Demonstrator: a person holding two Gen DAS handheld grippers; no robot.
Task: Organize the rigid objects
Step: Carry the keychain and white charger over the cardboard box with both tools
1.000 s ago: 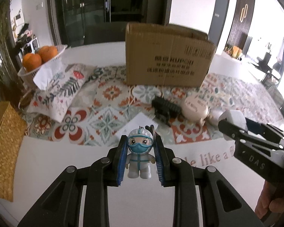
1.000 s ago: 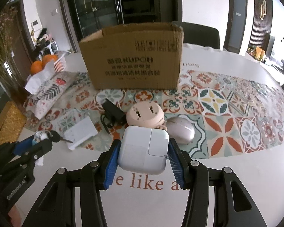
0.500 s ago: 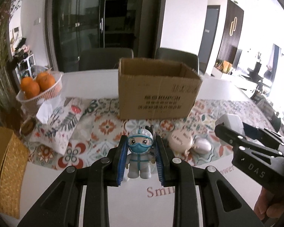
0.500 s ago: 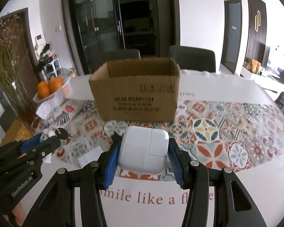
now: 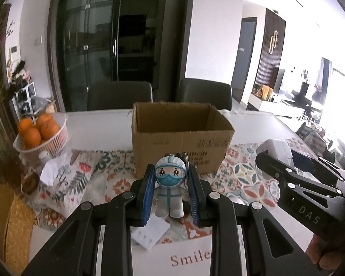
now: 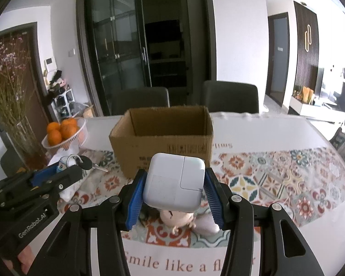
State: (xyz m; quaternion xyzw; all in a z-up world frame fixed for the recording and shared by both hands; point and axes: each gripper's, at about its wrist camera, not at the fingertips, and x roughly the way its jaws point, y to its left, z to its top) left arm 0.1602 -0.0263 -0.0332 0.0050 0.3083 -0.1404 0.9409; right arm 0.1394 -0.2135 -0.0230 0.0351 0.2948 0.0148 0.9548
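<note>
Blue-padded left gripper (image 5: pixel 171 191) clamps the masked figurine (image 5: pixel 170 185) and the right gripper (image 6: pixel 173 192) clamps the white charger (image 6: pixel 174 185), both raised at frame centre, likely bound for the open cardboard box (image 6: pixel 163 147).

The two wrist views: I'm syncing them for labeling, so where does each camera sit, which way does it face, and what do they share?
Left wrist: on the left tongs, facing forward over the table toward the cardboard box; its fingers clamp a masked figurine; the right tongs and part of a hand show at right.
Right wrist: on the right tongs, facing the same box; it grips a white charger; the left tongs show at left.
Shared: the box, orange basket, patterned runner, two chairs.
</note>
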